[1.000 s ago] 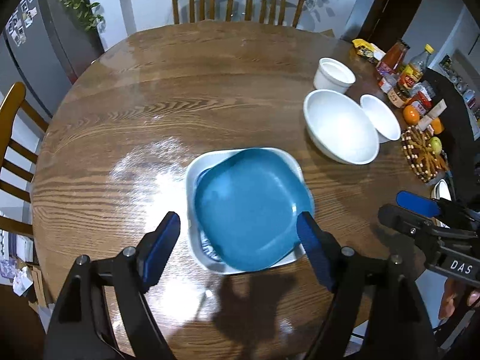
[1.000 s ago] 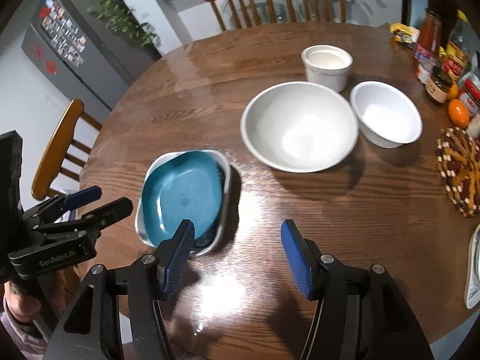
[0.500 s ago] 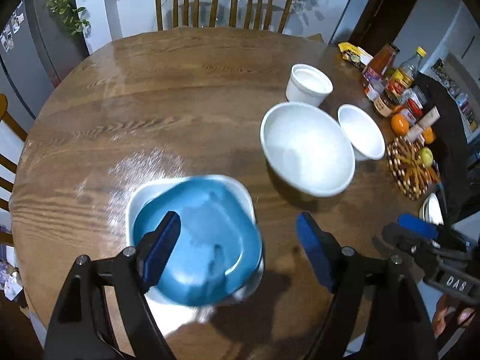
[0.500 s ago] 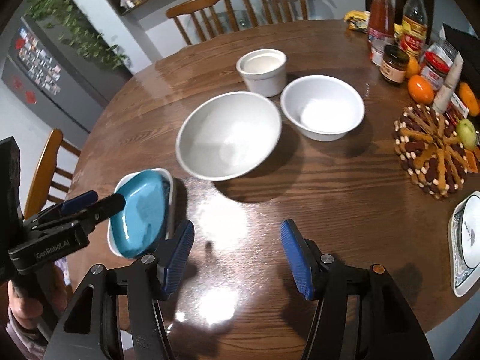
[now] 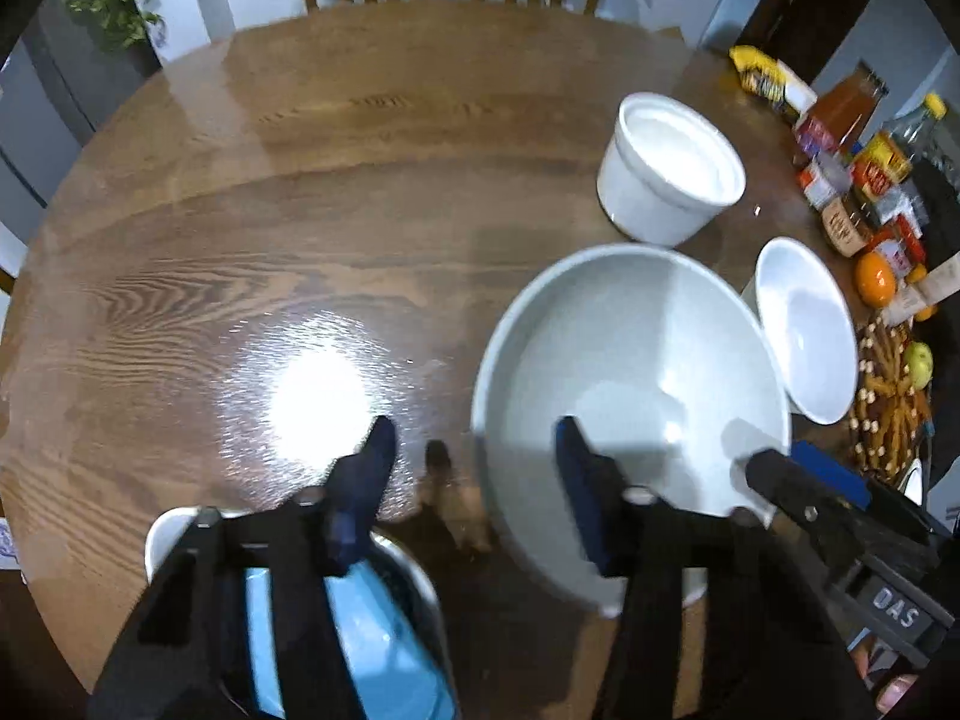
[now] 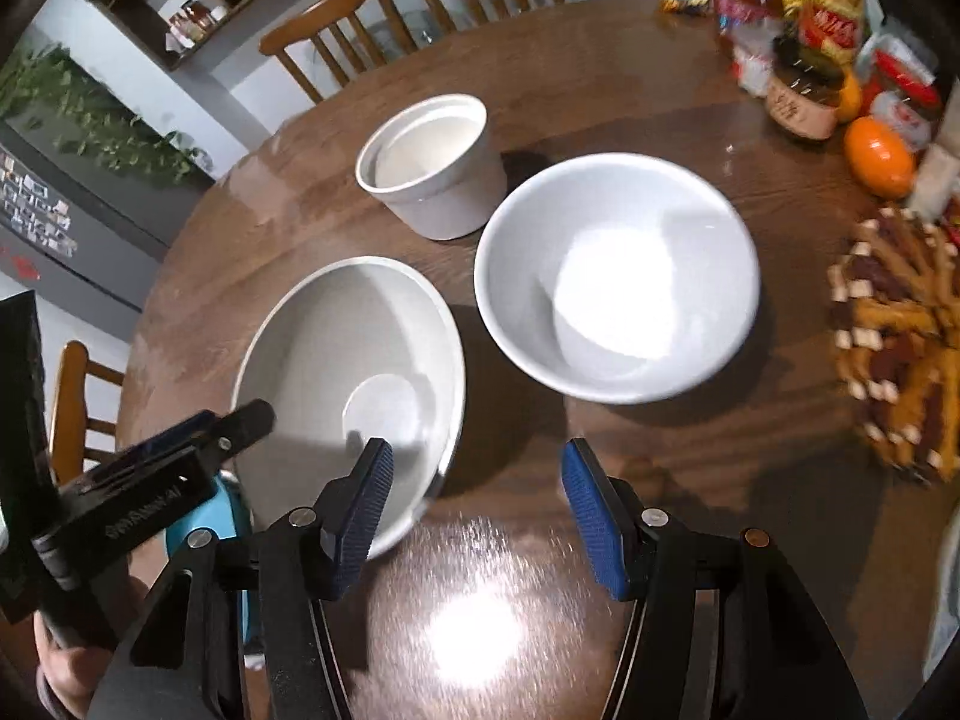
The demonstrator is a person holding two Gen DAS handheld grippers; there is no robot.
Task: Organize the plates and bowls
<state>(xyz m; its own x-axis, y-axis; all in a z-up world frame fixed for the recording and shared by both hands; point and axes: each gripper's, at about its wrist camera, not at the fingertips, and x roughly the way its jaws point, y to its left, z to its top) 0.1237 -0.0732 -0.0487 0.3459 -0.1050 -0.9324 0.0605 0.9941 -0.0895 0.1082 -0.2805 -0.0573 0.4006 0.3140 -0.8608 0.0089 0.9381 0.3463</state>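
Note:
A large white bowl sits on the round wooden table. My left gripper is open and empty, its right finger over the bowl's near rim. A medium white bowl and a white ramekin stand behind. A blue plate lies stacked on a white square plate under the left gripper. My right gripper is open and empty, in front of the two bowls.
Sauce bottles, jars and an orange crowd the table's right side. A woven trivet lies at the right. Wooden chairs stand at the far edge. A patterned plate edge shows at far right.
Both grippers moved forward and right, from the blue plate stack toward the white bowls. The stack now lies under the left gripper. Both stayed open.

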